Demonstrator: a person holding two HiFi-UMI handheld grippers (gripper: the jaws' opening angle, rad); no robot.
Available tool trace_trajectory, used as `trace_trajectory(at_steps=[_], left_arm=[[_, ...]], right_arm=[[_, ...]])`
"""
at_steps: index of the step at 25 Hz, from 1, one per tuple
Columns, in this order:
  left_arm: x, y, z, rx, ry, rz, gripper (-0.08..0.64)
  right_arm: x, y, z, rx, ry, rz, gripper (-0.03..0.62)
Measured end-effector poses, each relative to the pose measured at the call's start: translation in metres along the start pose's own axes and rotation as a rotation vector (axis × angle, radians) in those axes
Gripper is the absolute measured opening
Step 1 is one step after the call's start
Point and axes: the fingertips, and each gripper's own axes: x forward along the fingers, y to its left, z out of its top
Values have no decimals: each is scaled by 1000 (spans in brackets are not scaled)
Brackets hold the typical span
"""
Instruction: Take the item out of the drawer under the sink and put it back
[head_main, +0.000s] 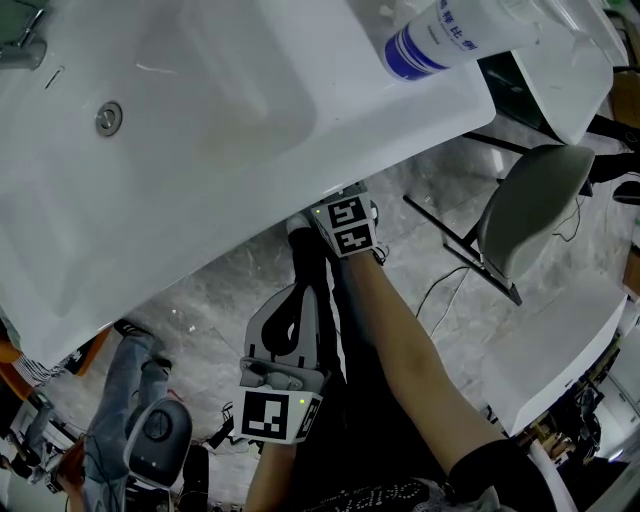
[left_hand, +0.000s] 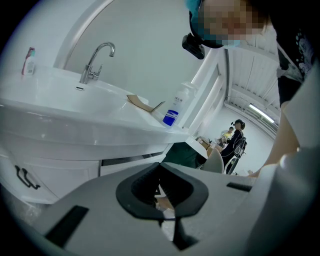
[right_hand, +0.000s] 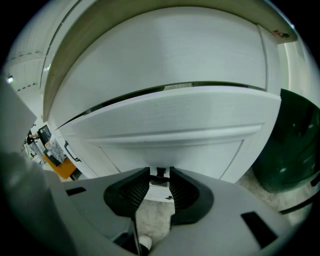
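The white sink (head_main: 200, 120) fills the top of the head view. Below it, in the right gripper view, stands the white drawer front (right_hand: 170, 112), with a thin dark gap along its top edge. My right gripper (right_hand: 160, 187) is open right at the drawer, and the small black handle (right_hand: 160, 173) sits between its pads. In the head view only its marker cube (head_main: 347, 228) shows at the sink's edge. My left gripper (head_main: 303, 292) hangs back lower down, shut with nothing in it. The drawer's inside and the item are hidden.
A blue-labelled bottle (head_main: 440, 35) and a cardboard piece (left_hand: 142, 104) rest on the sink's rim beside the faucet (left_hand: 95, 62). A dark green bin (right_hand: 295, 145) stands right of the cabinet. A grey chair (head_main: 530, 210) and a white table (head_main: 560, 350) are at the right. A person (left_hand: 235, 142) stands far off.
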Motion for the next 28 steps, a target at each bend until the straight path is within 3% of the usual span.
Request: trace_trajectory(at_steps=[14,28], left_arm=[[1,-9,4,12,-12,2,3],[0,-12,2,14,-11,-1,3]], right_arm=[[-54,11,-56,10,52,21,132],[-62,13,-61,15,33,29,127]])
